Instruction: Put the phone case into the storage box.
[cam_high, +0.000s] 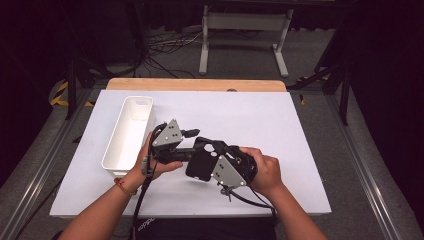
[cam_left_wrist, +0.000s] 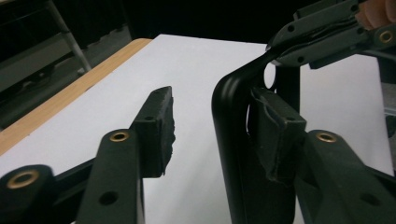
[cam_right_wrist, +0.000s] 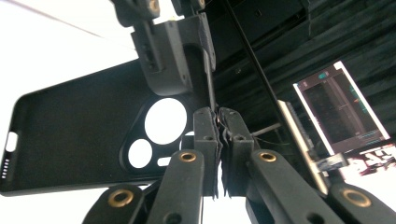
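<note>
Holding the black phone case (cam_high: 201, 162) up off the white desk (cam_high: 280, 130) between both tools, you've got it near the front middle, just right of the white bin (cam_high: 131, 131). Your right claw (cam_right_wrist: 220, 140) is pressed together, pinching the case edge by the camera cutouts, probably so the flat back stays clear for the other hand. Your left claw (cam_left_wrist: 215, 121) is spread: one jaw sits inside the case against its wall, the other hangs apart in open air, so it's not gripping yet. My read: you're lining up a second hold on the rim before a handoff or a drop into the bin, which looks empty. Risk: a thin edge pinch can let the case swing, so close the left before easing the right. Writing: none legible on the case or bin. There's a lit screen (cam_right_wrist: 341, 109) in the right gripper view, text too small to read. Some white lettering shows on dark fabric at the bottom of the high view, unreadable.
</note>
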